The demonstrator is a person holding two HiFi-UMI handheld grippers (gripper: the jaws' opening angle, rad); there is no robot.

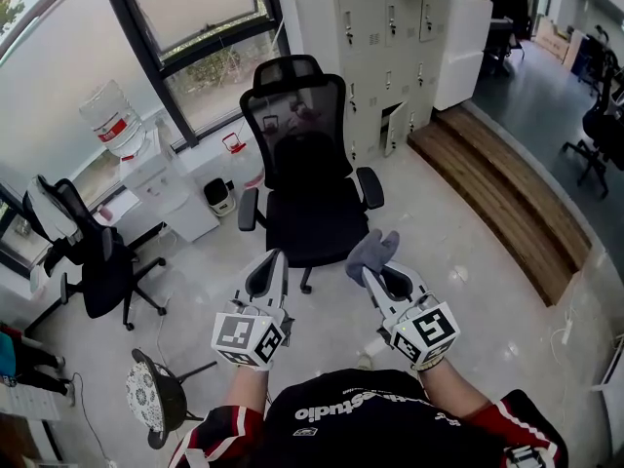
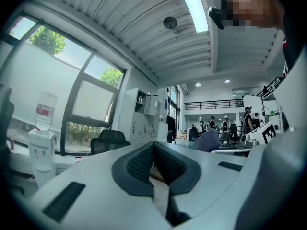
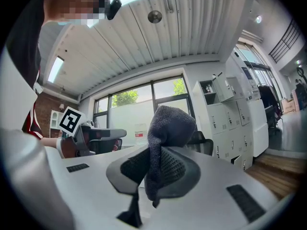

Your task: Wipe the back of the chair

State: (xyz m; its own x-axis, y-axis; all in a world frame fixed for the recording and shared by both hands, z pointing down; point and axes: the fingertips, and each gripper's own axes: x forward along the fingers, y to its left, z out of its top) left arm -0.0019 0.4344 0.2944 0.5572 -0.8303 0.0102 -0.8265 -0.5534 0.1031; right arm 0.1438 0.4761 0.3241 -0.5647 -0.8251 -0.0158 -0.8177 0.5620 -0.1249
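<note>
A black mesh-backed office chair (image 1: pixel 304 169) stands in front of me, its seat facing me and its backrest (image 1: pixel 295 128) toward the window. My right gripper (image 1: pixel 371 266) is shut on a grey cloth (image 1: pixel 372 253), which bunches above the jaws (image 3: pixel 169 128) near the chair's right armrest. My left gripper (image 1: pixel 278 261) is shut with nothing in it, hovering over the seat's front left edge. The chair's headrest (image 2: pixel 108 138) peeks over the left gripper's body. Neither gripper touches the backrest.
A second black chair (image 1: pixel 93 256) stands at the left, a water dispenser (image 1: pixel 132 144) by the window, white lockers (image 1: pixel 385 37) behind the chair, a wooden step (image 1: pixel 507 198) to the right and a patterned stool (image 1: pixel 151 398) near my left side.
</note>
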